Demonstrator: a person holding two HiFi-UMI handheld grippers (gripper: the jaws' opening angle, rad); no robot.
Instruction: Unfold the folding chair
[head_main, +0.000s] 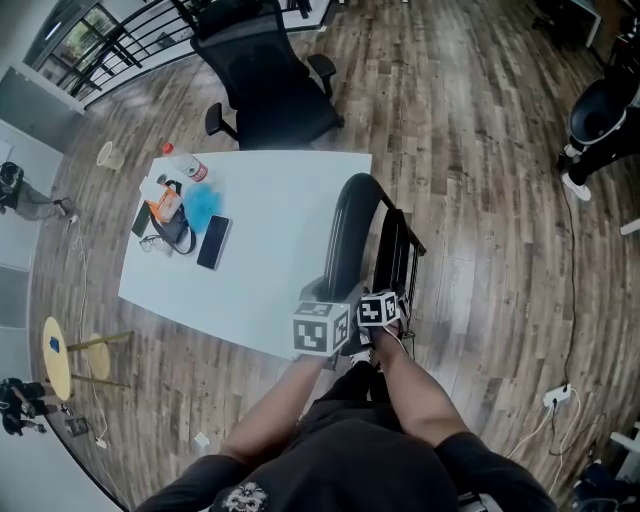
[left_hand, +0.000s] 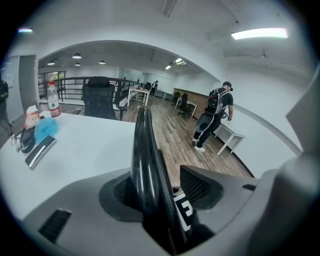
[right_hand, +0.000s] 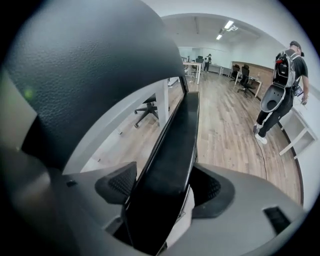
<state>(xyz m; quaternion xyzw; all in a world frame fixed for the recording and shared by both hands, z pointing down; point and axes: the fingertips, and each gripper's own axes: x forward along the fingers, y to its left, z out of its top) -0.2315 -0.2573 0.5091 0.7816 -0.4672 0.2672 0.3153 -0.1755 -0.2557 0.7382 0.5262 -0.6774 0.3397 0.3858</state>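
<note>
The black folding chair (head_main: 385, 250) stands folded against the white table's near right corner, its curved backrest (head_main: 350, 225) uppermost. My left gripper (head_main: 322, 328) is shut on the backrest's thin top edge (left_hand: 146, 150), which runs up between the jaws (left_hand: 157, 187). My right gripper (head_main: 382, 310) sits just right of it, lower on the chair. In the right gripper view the flat black seat panel (right_hand: 175, 145) lies between the wide jaws (right_hand: 165, 187); the pads flank it without pressing. The padded backrest (right_hand: 90, 65) fills that view's upper left.
The white table (head_main: 270, 215) carries a phone (head_main: 213, 242), a bottle (head_main: 188, 165) and a blue item (head_main: 203, 205). A black office chair (head_main: 265, 85) stands beyond it. A yellow stool (head_main: 58, 357) is at left. A person with a backpack (left_hand: 215, 117) stands on the wood floor at right.
</note>
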